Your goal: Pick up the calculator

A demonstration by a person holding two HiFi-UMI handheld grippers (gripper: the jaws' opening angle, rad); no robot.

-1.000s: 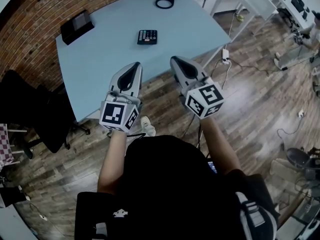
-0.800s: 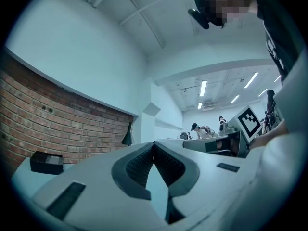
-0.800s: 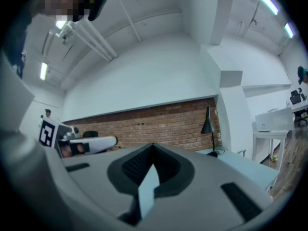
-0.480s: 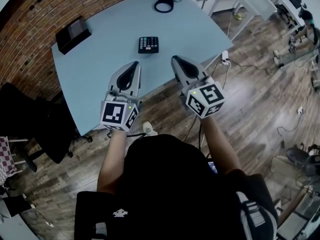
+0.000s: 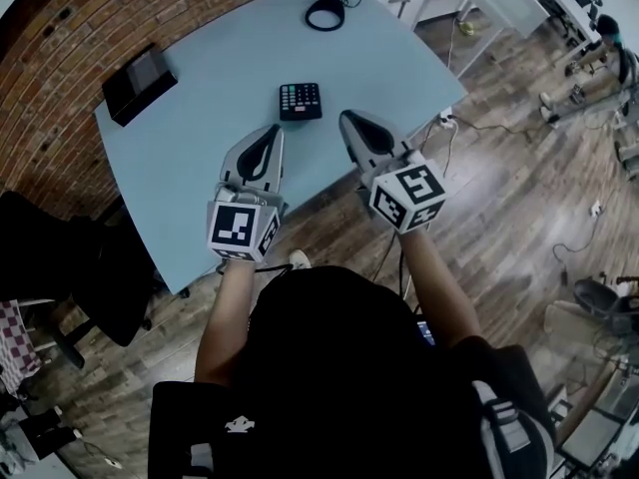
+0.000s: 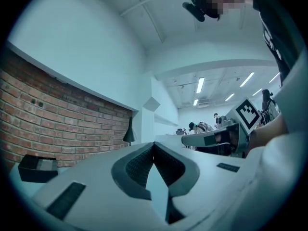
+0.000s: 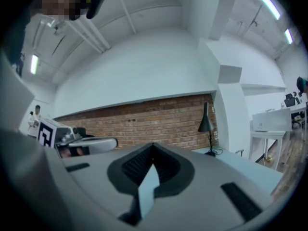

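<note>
Bench (image 5: 220,98): pale blue. Calculator (image 5: 301,101), top centre: black w/ coloured keys. Left tool (image 5: 272,131), right tool (image 5: 350,119): grey, black pads, b/w square-marker cubes. Wall (image 5: 60,38), upper left: red brick. Floor (image 5: 499,198): brown wood planks.

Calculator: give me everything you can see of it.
The calculator is a small, dark, roughly square slab, plastic by the look of it, with a grid of small keys, a few of them coloured. Its print is too small to read. It lies flat and face up on the light blue table, around the middle. Nothing touches it. The left hand-held gripper and the right hand-held gripper are both shut and empty, just short of it on the near side. Neither gripper view shows it.
</note>
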